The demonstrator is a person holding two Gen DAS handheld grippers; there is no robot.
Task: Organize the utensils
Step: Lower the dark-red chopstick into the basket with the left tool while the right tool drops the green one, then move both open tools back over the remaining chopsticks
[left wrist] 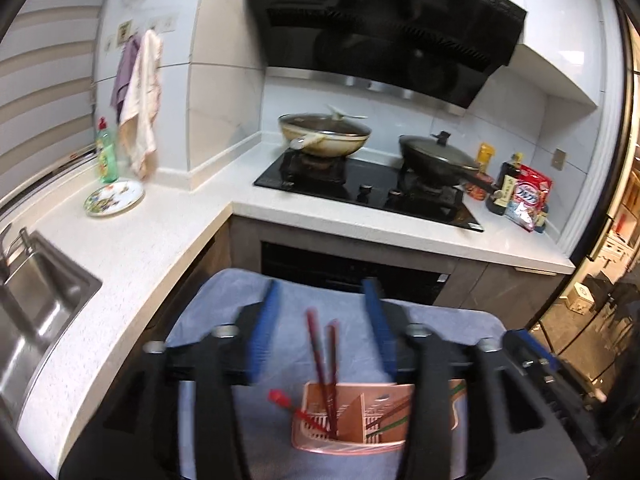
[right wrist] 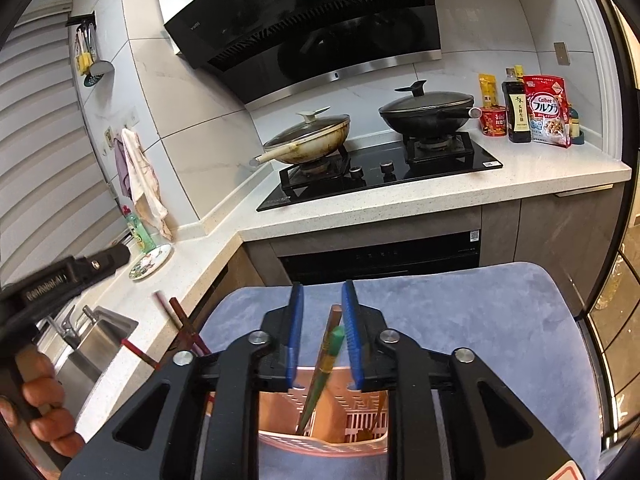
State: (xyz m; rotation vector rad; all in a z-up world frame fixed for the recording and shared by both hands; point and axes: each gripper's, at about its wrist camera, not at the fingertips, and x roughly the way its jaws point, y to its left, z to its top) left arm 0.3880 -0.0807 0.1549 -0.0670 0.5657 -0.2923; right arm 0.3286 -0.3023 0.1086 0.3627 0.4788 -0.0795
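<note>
Left wrist view: the left gripper (left wrist: 326, 326) hangs with jaws apart, pads touching nothing. Two dark red chopsticks (left wrist: 322, 360) rise between the jaws, clear of both, their lower ends in the pink holder (left wrist: 394, 394) at 6 o'clock. A red-tipped chopstick (left wrist: 286, 404) leans out of the holder toward 9 o'clock. The holder stands on a blue cloth (left wrist: 448, 320).

Right wrist view: the right gripper (right wrist: 322, 320) has jaws slightly apart. A green-topped chopstick (right wrist: 330, 350) and a brown one (right wrist: 331, 320) stand between them, seemingly free of both pads; the contact is hard to judge. Their lower ends sit in the holder (right wrist: 362, 378) at 6 o'clock. At 9 o'clock a hand (right wrist: 44, 408) grips the other tool. Beyond, at 12 o'clock, two lidded pans (right wrist: 308, 140) sit on the hob (right wrist: 480, 156).
</note>
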